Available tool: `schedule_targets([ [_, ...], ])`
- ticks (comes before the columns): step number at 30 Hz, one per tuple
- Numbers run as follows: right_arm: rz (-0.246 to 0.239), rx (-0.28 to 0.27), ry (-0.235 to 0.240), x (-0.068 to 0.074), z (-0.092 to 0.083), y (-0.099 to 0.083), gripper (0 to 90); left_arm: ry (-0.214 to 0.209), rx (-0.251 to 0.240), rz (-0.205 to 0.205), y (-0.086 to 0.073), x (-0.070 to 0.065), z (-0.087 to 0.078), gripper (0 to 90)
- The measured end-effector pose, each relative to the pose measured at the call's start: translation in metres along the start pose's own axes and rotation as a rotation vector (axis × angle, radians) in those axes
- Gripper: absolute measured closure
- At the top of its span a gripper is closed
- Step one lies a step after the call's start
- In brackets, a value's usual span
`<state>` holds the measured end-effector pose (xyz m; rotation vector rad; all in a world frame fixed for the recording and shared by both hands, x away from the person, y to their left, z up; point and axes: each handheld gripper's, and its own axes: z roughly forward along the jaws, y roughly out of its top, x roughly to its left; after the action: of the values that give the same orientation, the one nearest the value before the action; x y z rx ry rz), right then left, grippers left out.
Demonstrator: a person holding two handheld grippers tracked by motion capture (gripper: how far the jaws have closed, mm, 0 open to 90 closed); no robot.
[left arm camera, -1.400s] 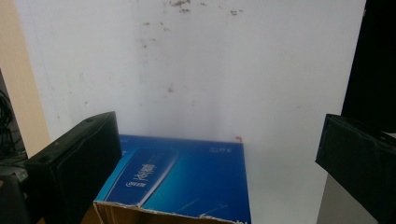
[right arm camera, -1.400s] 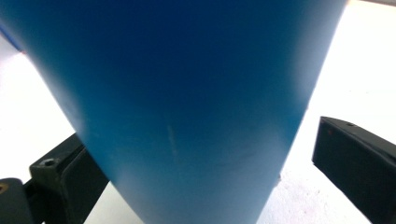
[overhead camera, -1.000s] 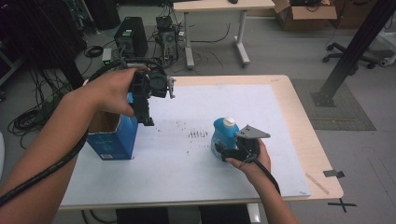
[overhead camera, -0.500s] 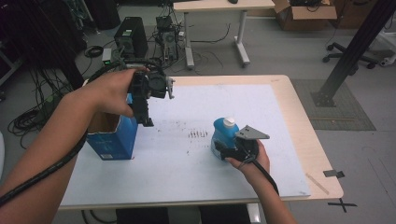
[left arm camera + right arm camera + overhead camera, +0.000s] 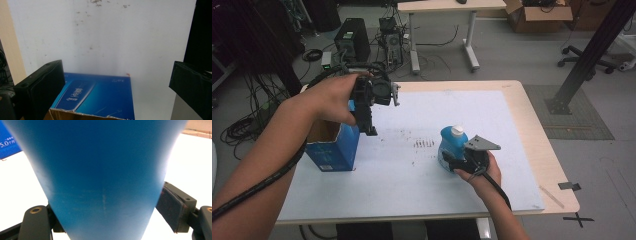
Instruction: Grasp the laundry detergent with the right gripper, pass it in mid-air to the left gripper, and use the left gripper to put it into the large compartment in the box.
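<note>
Both right tongs (image 5: 105, 220) pads seemingly closing on blue bottle (image 5: 452, 145), upright

open box (image 5: 333, 142) stands left of the bottle (image 5: 453, 146) on the table (image 5: 532, 125)

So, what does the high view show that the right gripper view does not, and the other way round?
The high view adds the left tool above the open blue box, the white cap of the blue bottle and the wooden table edge. The right gripper view adds a close look at the right tool. Its jaws have just been closing, with the bottle between them, and a worn pad lies against the bottle's side. Both share the blue bottle, part of the blue box and the white sheet on the table.
</note>
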<state>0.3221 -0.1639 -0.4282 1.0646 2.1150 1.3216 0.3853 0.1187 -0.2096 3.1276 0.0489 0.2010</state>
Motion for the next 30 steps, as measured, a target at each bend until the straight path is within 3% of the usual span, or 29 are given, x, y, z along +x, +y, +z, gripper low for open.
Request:
schedule_targets([
  [6,-0.004,-0.003,0.003,0.0009,0.0002,-0.0006,26.7,0.001,-0.001,0.001,0.0001,0.0001,0.0009,0.4],
  [19,-0.035,-0.016,0.024,0.0052,0.0006,-0.0018,41.7,0.003,0.004,0.002,0.0001,0.0006,0.0005,0.4],
  [30,-0.060,-0.043,0.034,0.0053,0.0001,-0.0051,44.9,0.003,0.000,0.002,0.0038,0.0006,-0.0001,0.4],
])
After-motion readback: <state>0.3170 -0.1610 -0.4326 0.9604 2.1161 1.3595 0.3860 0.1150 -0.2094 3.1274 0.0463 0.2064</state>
